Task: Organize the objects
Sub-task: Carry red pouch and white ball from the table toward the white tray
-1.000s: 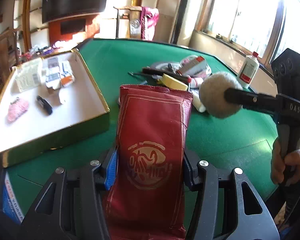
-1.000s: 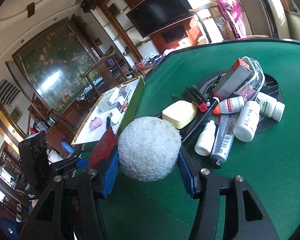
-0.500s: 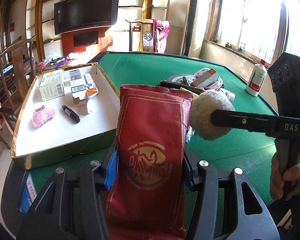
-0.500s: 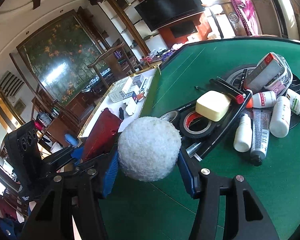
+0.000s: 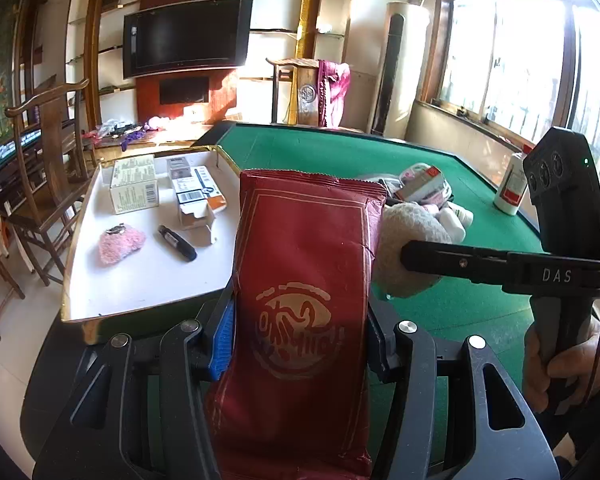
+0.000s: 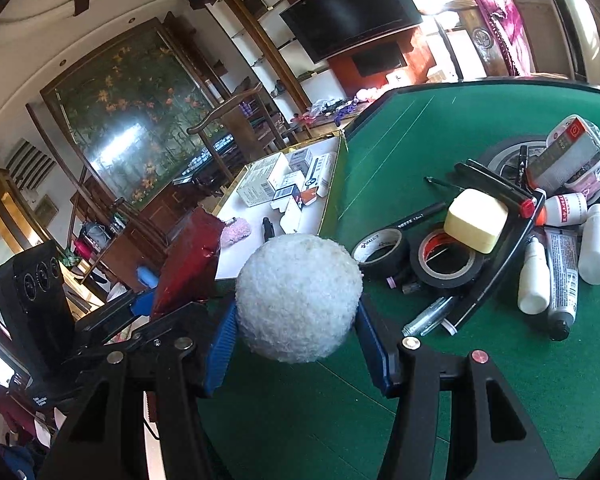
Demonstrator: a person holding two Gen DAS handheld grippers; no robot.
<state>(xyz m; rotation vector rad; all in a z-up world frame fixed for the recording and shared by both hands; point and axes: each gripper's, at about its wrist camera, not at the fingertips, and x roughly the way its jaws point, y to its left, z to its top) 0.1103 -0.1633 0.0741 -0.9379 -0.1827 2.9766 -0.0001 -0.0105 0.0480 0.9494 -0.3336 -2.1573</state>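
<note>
My left gripper [image 5: 300,340] is shut on a red foil packet [image 5: 304,280], held upright above the green table's near edge. My right gripper [image 6: 296,336] is shut on a white fluffy ball [image 6: 298,296]; the ball also shows in the left wrist view [image 5: 396,248], just right of the packet. The packet shows in the right wrist view [image 6: 188,256], left of the ball. A white tray with a gold rim [image 5: 140,284] lies to the left with boxes [image 5: 134,184], a pink fuzzy thing [image 5: 120,244] and a black stick [image 5: 176,242] in it.
A heap on the green table [image 6: 420,128] holds tape rolls [image 6: 444,260], a yellow block [image 6: 476,220], white bottles [image 6: 598,244], tubes and pens. A white bottle [image 5: 512,188] stands at the far right edge. Wooden chairs [image 5: 44,152] stand left of the table.
Both grippers have drawn back toward the near edge and turned left toward the tray, still holding the packet and the ball. The ball now sits closer to the packet.
</note>
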